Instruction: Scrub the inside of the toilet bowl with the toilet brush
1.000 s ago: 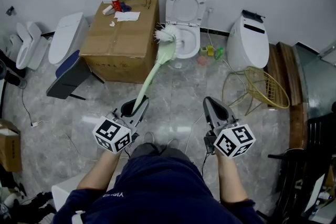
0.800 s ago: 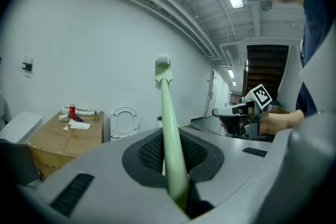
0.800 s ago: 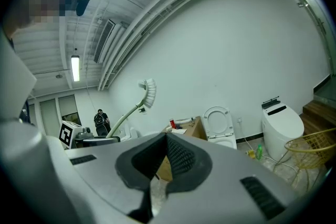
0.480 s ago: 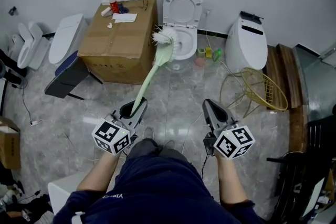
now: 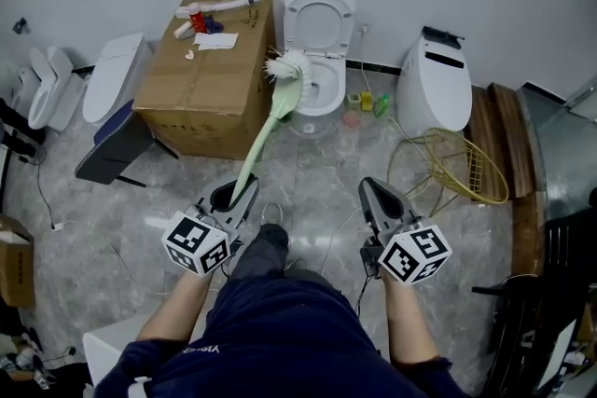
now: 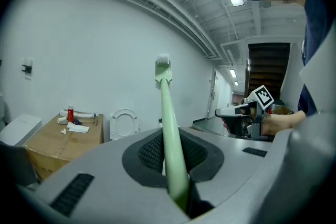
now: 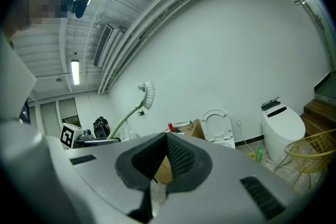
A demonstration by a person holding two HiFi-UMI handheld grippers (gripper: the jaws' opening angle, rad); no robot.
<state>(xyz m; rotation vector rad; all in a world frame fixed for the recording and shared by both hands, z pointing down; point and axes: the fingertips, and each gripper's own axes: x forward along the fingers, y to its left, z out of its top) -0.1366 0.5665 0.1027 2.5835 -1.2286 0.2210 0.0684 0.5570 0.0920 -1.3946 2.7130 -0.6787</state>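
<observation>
The white toilet point(image 5: 320, 61) stands against the far wall with its lid up, also seen small in the left gripper view point(image 6: 124, 123) and the right gripper view point(image 7: 216, 126). My left gripper point(image 5: 233, 197) point(image 6: 169, 153) is shut on the pale green handle of the toilet brush point(image 5: 262, 130) point(image 6: 171, 128). The brush slants up and forward, and its white bristle head point(image 5: 287, 66) point(image 7: 148, 93) hangs in the air, in line with the bowl's left rim. My right gripper point(image 5: 377, 197) point(image 7: 165, 157) is shut with nothing in it, held level to the right.
A big cardboard box point(image 5: 207, 79) with small items on top stands left of the toilet. A second white toilet point(image 5: 433, 85) and a wire basket point(image 5: 459, 165) are at the right, another toilet point(image 5: 115, 77) at the left. Small bottles point(image 5: 369, 100) lie by the toilet's base.
The toilet and box have slid lower and nearer in the head view, and a leg now shows between the grippers. Both grippers keep their pose, the brush still held.
</observation>
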